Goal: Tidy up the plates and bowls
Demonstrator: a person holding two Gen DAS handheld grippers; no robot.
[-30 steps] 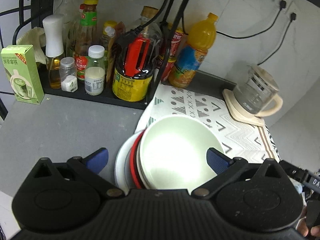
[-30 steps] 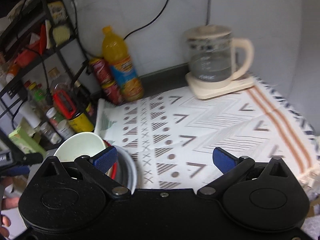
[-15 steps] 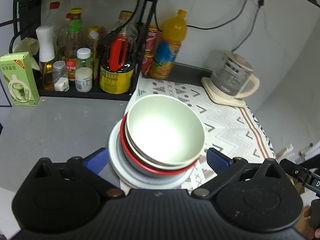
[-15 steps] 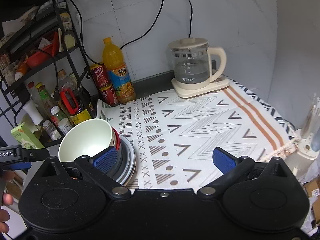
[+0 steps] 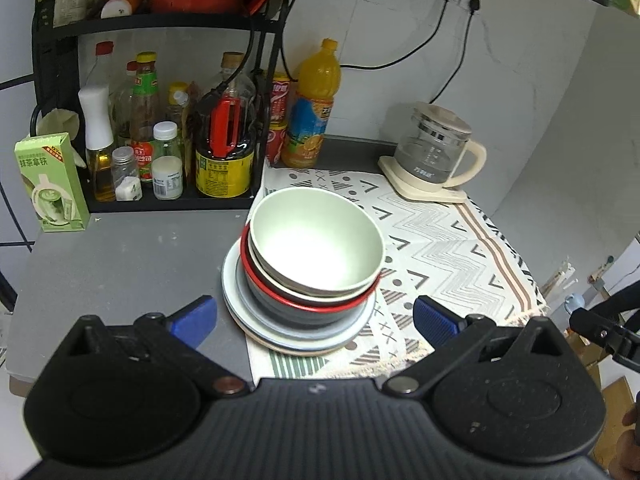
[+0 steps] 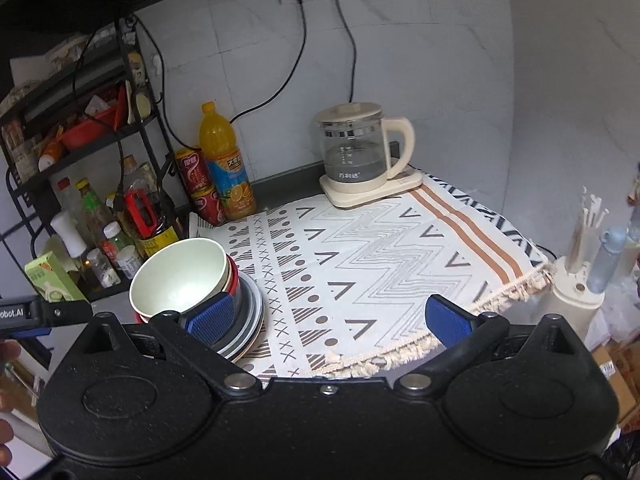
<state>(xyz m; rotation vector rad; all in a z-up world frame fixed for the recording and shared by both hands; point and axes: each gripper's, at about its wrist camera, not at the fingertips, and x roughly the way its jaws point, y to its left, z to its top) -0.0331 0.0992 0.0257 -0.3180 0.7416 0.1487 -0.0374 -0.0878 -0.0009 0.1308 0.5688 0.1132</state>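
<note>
Both my grippers empty, fingers spread wide. Left gripper (image 5: 314,318) hangs just short of the stack (image 5: 304,280), clear of it. Right gripper (image 6: 328,318) off over the cloth (image 6: 380,256), touching nothing.

Stack sits at the cloth's left edge, partly on bare counter (image 5: 120,264): pale green bowl (image 5: 316,246) on top, nested in a white one, then a red-rimmed dark bowl (image 5: 304,304), all on plates (image 5: 296,338). Nesting looks slightly tilted toward the shelf (image 5: 168,200).

No loose plates or bowls visible elsewhere. I judge the gathering done; at most a straightening of the top bowls is left, or nothing.
</note>
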